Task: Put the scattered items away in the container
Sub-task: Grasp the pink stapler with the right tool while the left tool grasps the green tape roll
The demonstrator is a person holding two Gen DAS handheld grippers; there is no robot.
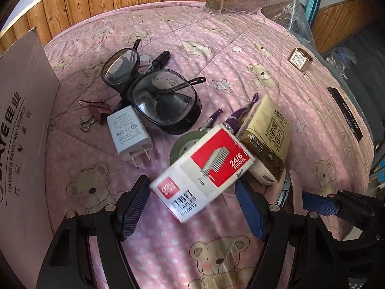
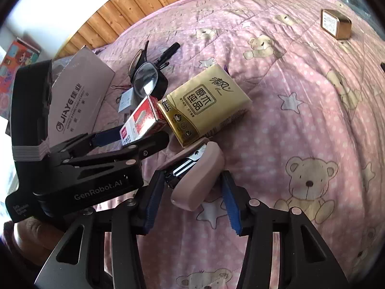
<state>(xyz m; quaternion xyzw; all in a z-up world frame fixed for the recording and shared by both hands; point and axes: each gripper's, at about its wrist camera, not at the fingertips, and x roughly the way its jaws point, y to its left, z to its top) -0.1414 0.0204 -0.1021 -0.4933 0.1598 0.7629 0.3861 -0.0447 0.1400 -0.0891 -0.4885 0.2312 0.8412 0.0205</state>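
Two grippers work the pink bear-print quilt (image 1: 240,48). At its left edge stands the grey cardboard container (image 1: 21,110). Beside it the left gripper (image 1: 192,207) gapes wide around a white-and-red staple box (image 1: 204,171), pads not touching, the box's long axis crossing its fingers diagonally. Rightward, the right gripper (image 2: 192,203) brackets a pink stapler (image 2: 197,178), unclenched, nearer that one; stapler lengthwise between its fingers.
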